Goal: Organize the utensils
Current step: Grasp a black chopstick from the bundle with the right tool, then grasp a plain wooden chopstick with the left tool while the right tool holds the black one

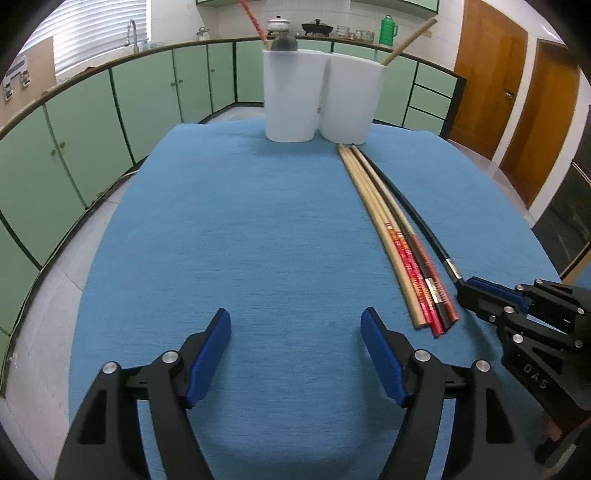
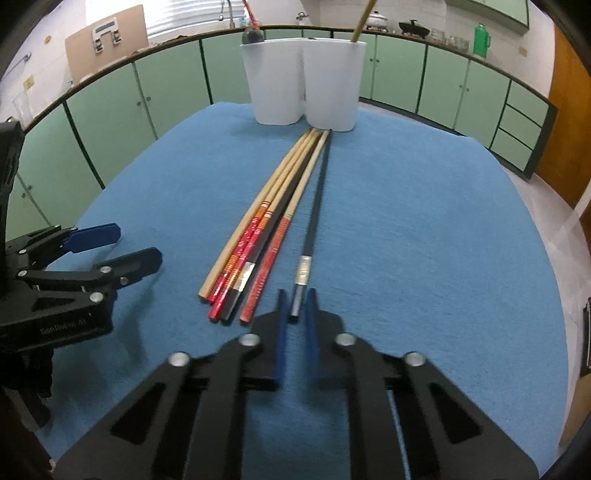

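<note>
R gripper (image 2: 295,310) pinched on near end of black chopstick (image 2: 317,206), which lies on blue cloth (image 2: 424,240). L gripper (image 1: 295,332) wide, empty, over bare cloth. Four other chopsticks (image 2: 258,236) left beside it; white holder (image 2: 303,85) has approx. two sticks in. Mostly undone.

Kitchen with pale green cabinets (image 1: 92,125) trimmed in dark edging, curving round under a long countertop (image 2: 406,37). White tiled wall (image 1: 406,22) behind, more green cupboards above. Window with white blinds (image 1: 99,33) at the left, bright with daylight, a tap (image 1: 132,33) below it. Two brown wooden doors (image 1: 491,92) at the right. Light tiled floor (image 1: 48,306). On the counter: pots (image 1: 317,26), glass jars (image 1: 354,34), a green flask (image 1: 388,29). Cardboard panel (image 2: 107,40) leaning at far left.
</note>
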{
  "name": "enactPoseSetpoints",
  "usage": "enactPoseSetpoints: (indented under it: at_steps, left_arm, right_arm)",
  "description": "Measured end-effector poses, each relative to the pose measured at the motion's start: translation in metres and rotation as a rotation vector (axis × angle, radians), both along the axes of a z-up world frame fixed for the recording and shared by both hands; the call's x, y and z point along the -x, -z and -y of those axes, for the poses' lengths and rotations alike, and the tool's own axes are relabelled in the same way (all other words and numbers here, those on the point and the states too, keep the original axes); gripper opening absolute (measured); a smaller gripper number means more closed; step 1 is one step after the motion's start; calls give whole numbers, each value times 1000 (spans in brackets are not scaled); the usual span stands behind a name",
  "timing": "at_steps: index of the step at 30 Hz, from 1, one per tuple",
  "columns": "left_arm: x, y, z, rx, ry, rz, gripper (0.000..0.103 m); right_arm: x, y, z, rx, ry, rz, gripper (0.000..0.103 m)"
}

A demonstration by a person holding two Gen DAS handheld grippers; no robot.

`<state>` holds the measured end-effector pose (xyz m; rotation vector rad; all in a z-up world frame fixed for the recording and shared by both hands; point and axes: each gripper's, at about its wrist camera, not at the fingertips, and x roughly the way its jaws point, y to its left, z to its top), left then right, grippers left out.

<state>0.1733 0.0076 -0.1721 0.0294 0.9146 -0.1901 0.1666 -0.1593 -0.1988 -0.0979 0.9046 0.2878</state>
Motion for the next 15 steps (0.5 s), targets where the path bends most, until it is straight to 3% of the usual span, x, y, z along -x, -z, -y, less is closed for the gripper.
enactPoseSetpoints:
  at_steps: [8,15]
  left_arm:
    - [4,-4,26,37,74,-3,72]
    - [-3,5,40,4,87,-11,73]
  right_arm:
    - [0,-1,21,-10,43,-6,6]
    - [-3,-1,41,-25,76,-7,6]
